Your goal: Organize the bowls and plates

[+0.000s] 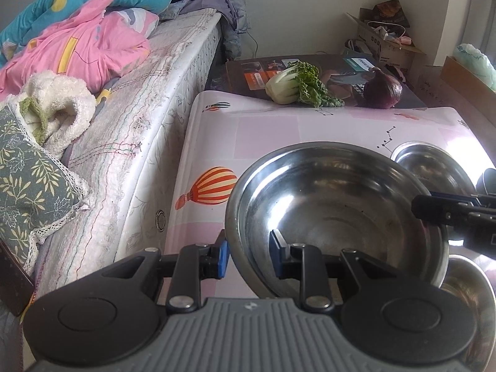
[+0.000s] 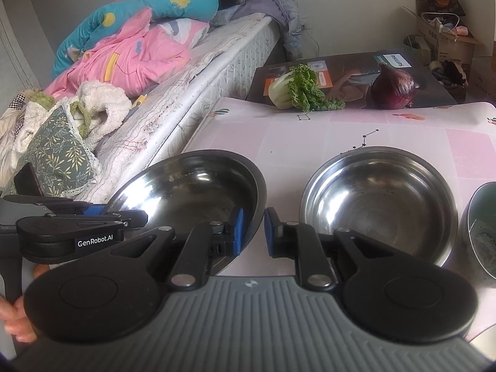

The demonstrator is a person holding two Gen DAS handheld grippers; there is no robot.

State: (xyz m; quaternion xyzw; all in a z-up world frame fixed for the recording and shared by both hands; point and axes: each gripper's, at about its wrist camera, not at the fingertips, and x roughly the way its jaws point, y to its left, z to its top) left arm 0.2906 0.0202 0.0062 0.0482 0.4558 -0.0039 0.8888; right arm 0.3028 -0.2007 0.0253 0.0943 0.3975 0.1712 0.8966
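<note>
On the far left a bed (image 1: 173,99) is lying alongside the table (image 1: 279,130). The left claw (image 1: 249,255) is pinching the near-left rim of a large steel bowl (image 1: 334,204), one pad outside the wall and one inside. The right claw (image 2: 253,232) is nipping the opposite rim the same way, its pads drawn close together; sharing the load probably keeps the wide bowl level. It is holding nothing. To its right a second steel bowl (image 2: 381,198), also bare, is sitting on the table, likely the nesting target. Farther right, a greenish container (image 2: 482,232) is showing only partly; its contents are unclear.
</note>
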